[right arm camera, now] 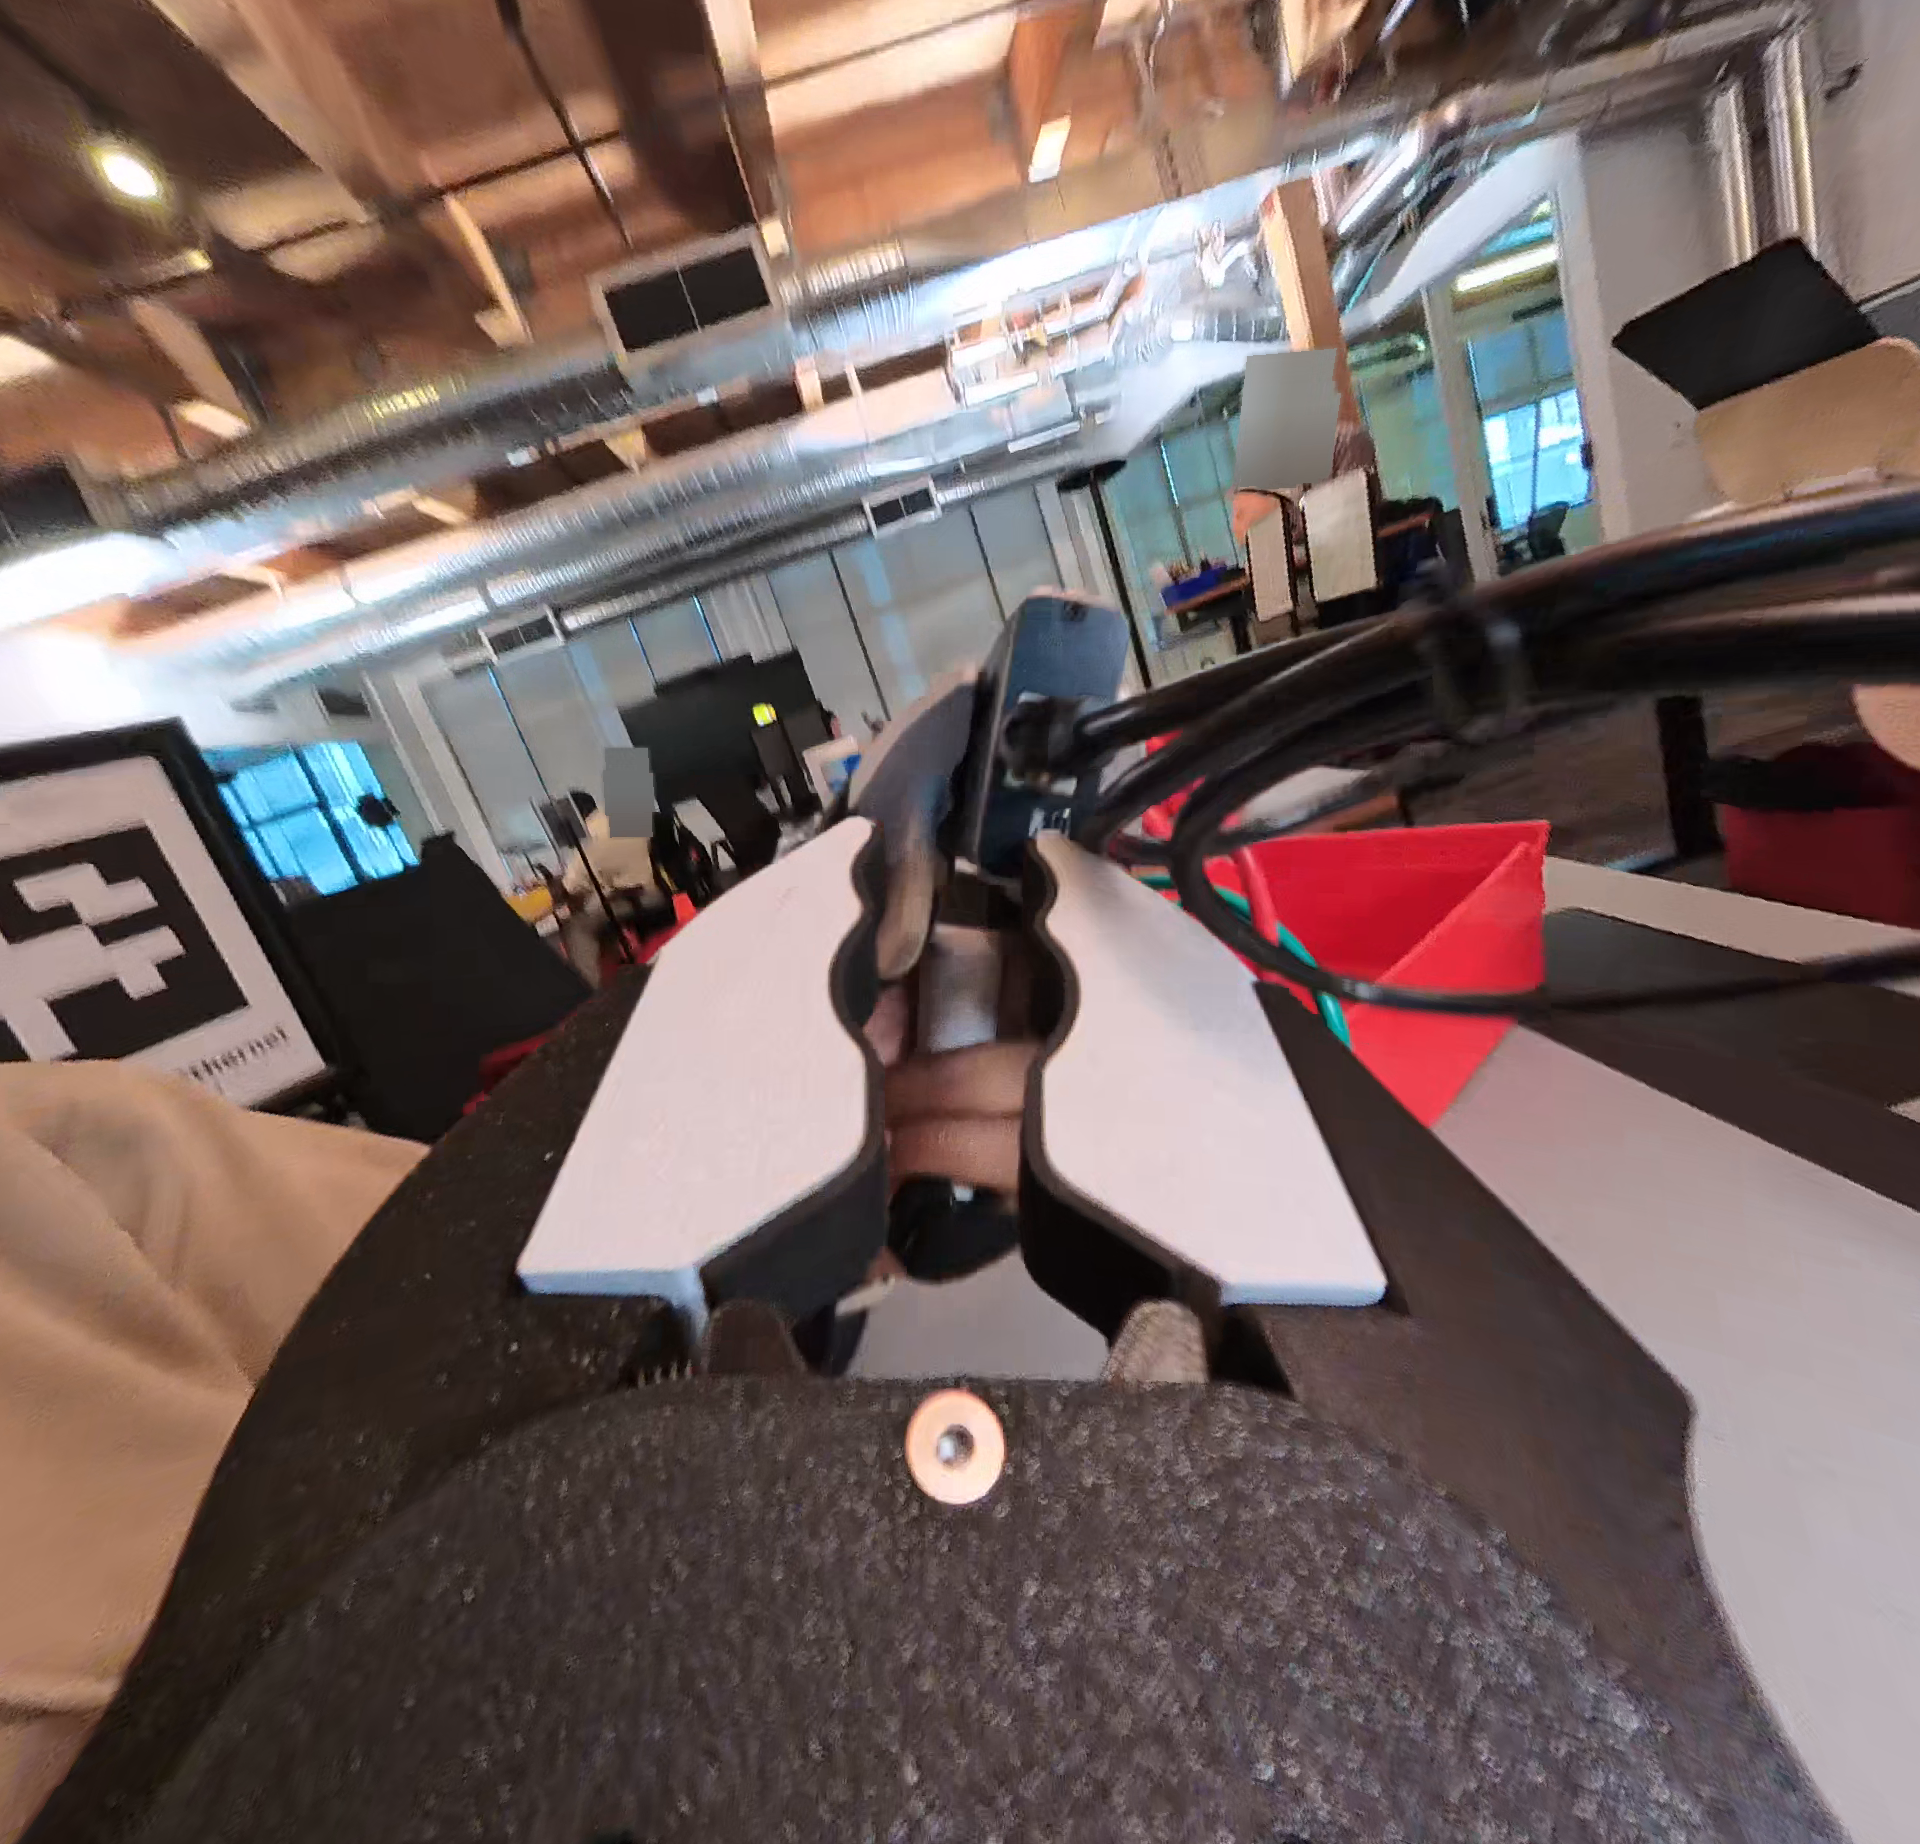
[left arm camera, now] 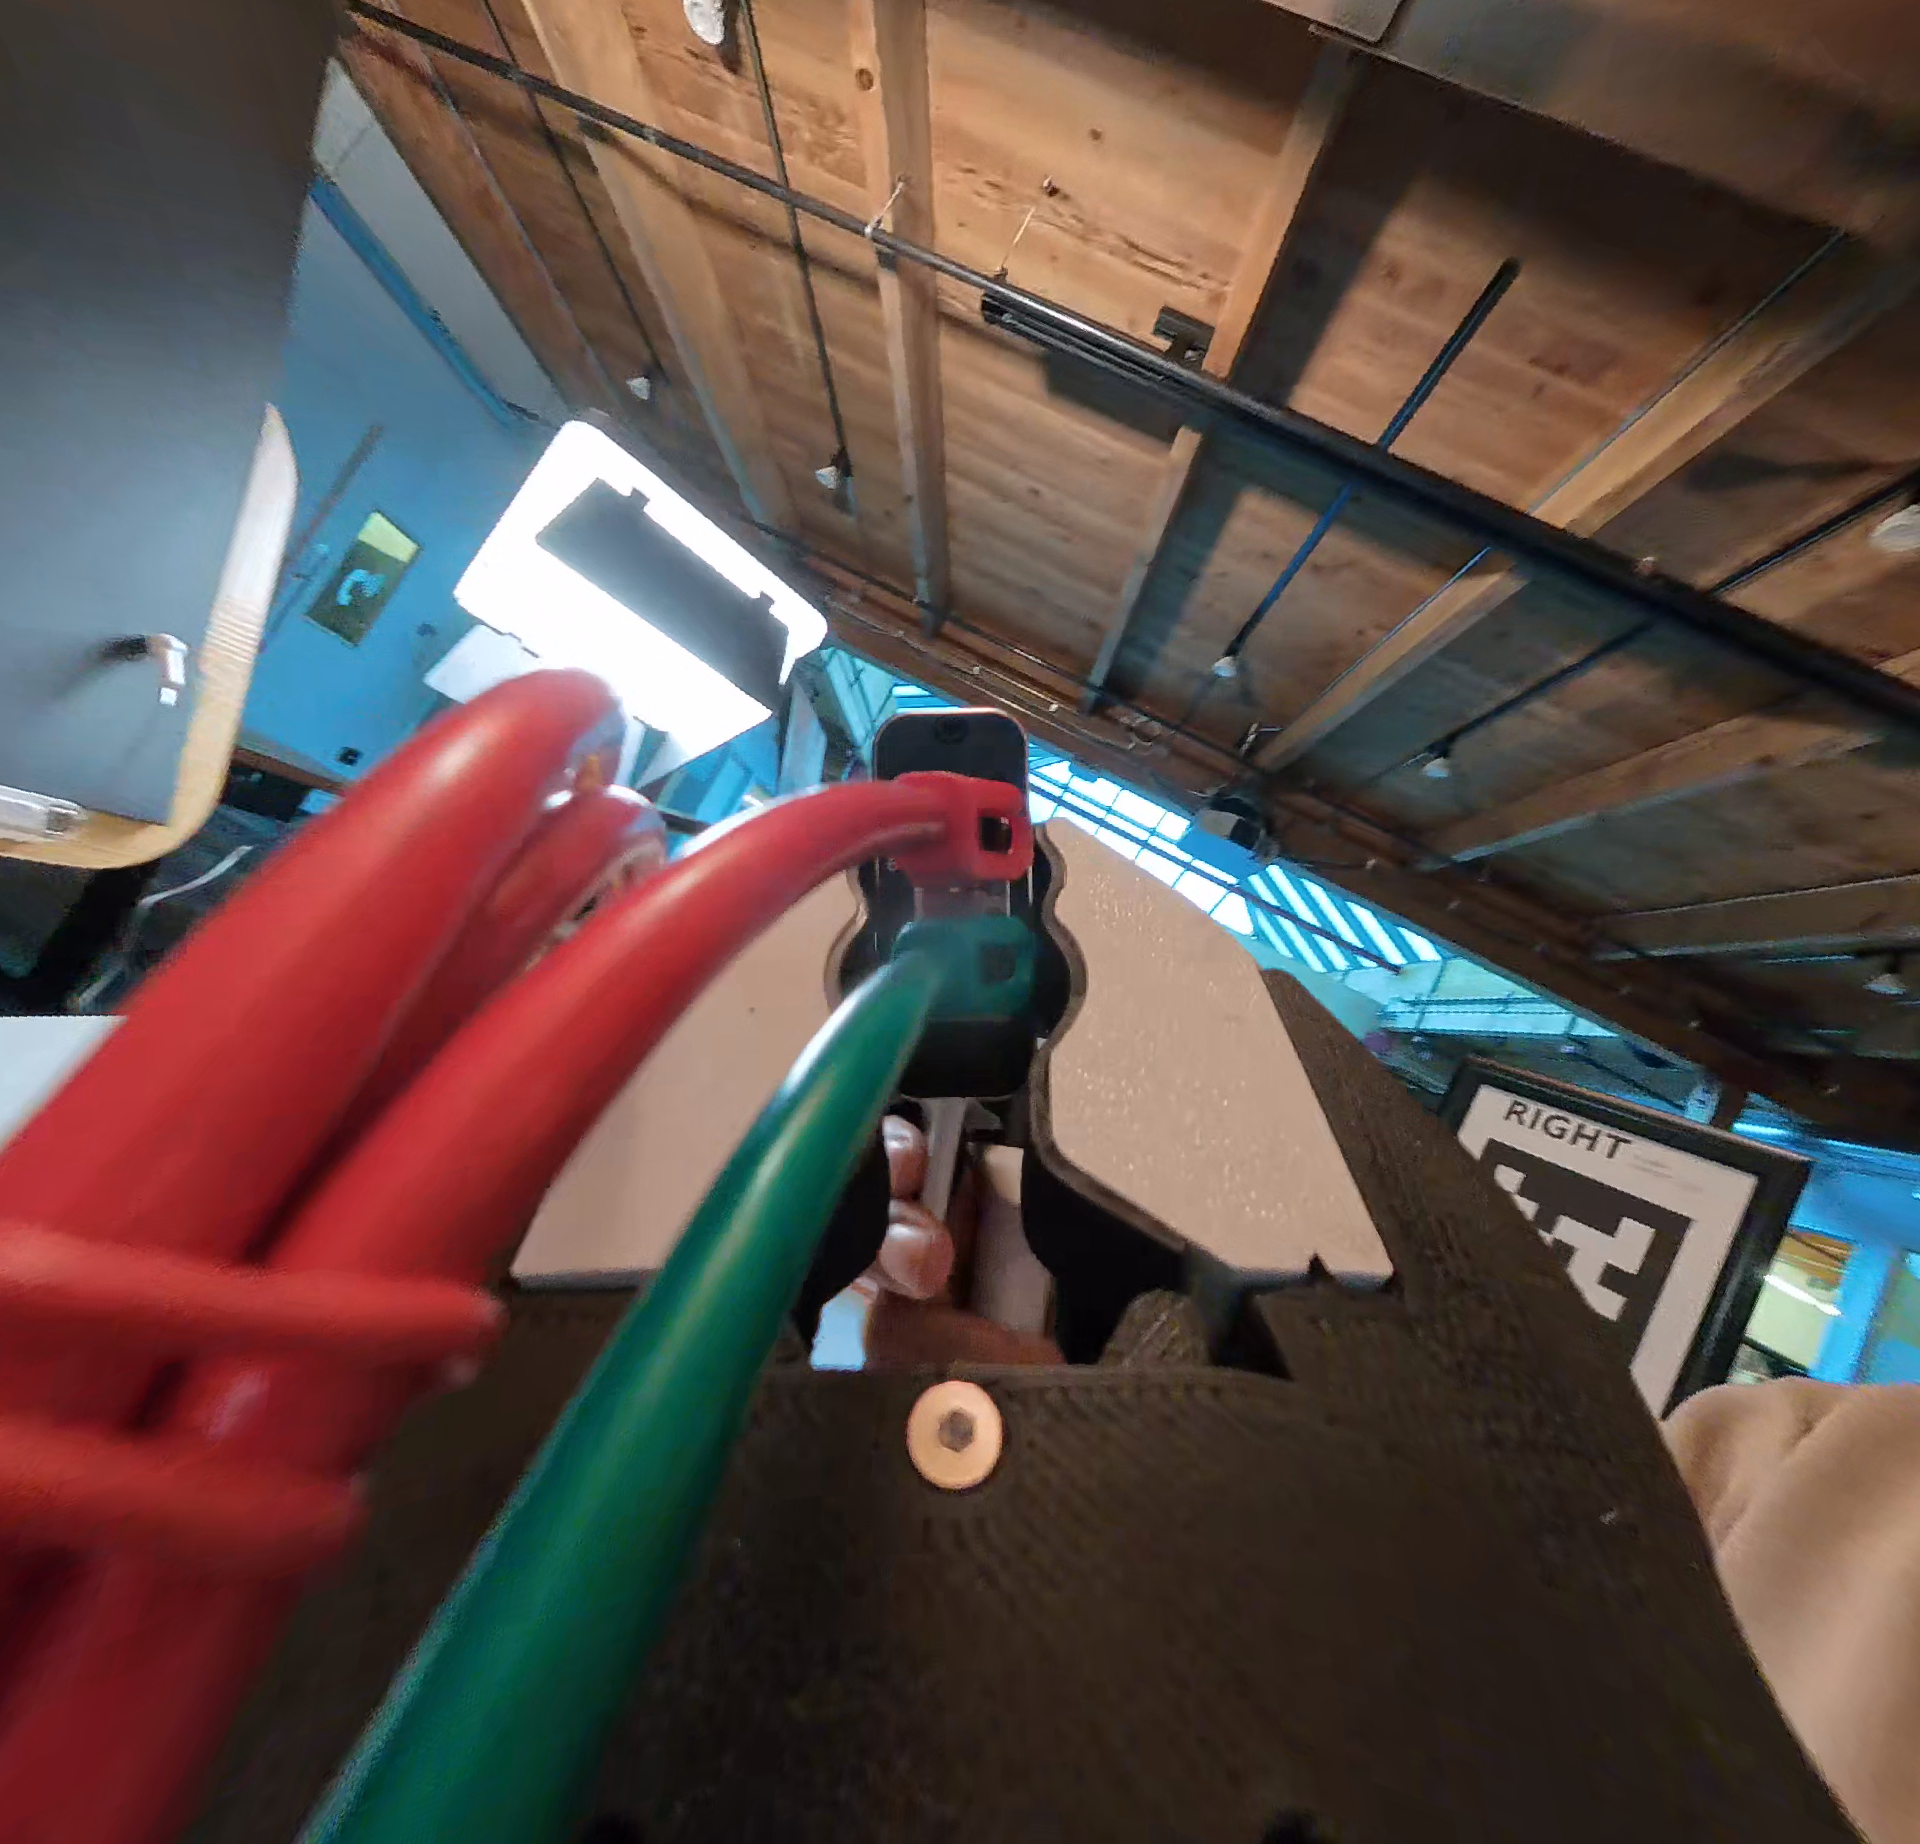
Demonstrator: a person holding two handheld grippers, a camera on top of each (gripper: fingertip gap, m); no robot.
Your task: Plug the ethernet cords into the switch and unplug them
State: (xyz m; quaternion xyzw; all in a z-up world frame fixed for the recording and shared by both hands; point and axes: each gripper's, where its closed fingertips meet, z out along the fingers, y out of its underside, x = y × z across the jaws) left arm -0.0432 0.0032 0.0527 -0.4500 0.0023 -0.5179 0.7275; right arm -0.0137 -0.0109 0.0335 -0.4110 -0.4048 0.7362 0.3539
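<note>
Crowding switch (left arm camera: 948,911): red cord (left arm camera: 312,1015), green cord (left arm camera: 665,1379).

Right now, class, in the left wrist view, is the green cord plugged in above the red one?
No: the green cord's plug sits directly below the red cord's plug on the small dark switch.

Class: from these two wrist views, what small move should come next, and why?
Probably bring the right gripper onto the red plug and ease it out: the left gripper seems to grip the switch in its jaws, with the red plug and green plug both seated.
</note>
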